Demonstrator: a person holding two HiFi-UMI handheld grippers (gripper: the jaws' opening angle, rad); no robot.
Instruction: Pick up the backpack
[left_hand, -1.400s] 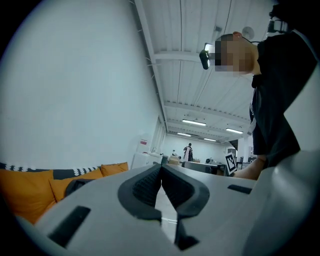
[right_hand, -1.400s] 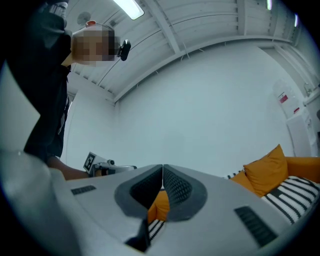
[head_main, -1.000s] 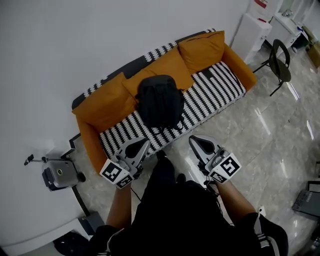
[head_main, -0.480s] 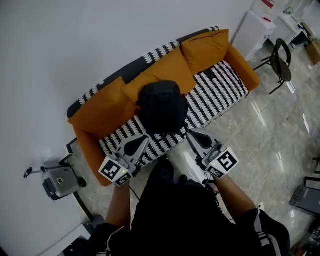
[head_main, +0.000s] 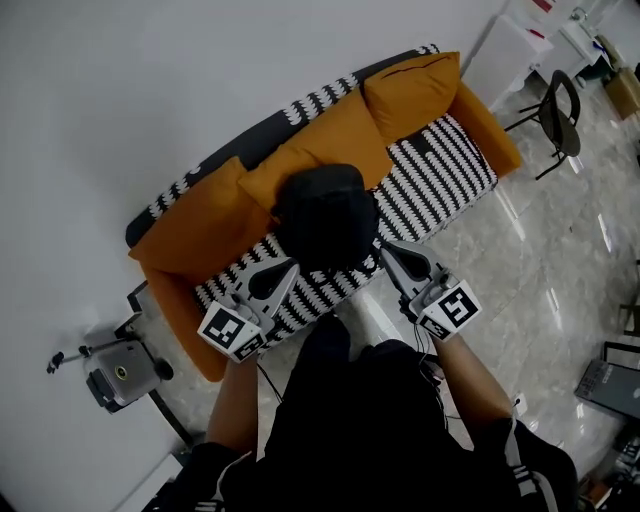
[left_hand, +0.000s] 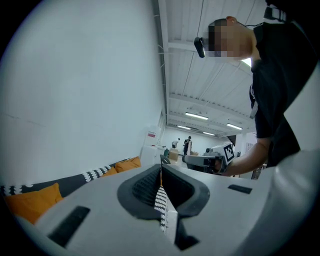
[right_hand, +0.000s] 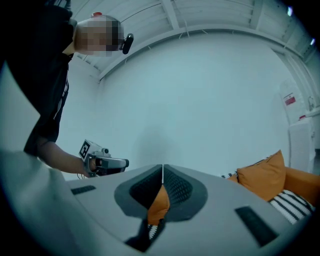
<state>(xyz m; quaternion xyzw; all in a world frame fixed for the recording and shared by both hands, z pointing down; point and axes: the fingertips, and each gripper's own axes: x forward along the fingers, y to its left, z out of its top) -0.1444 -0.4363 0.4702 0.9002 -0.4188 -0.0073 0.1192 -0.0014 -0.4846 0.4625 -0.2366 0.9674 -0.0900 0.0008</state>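
Backpack (head_main: 325, 215): dark, on the striped seat of the sofa (head_main: 440, 180), resting against the orange cushions (head_main: 345, 135); untouched.

Left gripper (head_main: 287, 270): jaws pressed together, nothing between them; tip near the backpack's lower left edge.

Right gripper (head_main: 390, 252): jaws likewise closed and empty; tip near the lower right edge.

Change: over the past second both grippers have advanced from in front of the sofa to above the seat's front edge, flanking the bag.

Implication: approach looks nearly complete. Jaws must part before any strap or handle can be taken; pickup not yet begun.

Orange sofa (head_main: 440, 182); wht wall (head_main: 200, 70); glossy floor (head_main: 560, 270)
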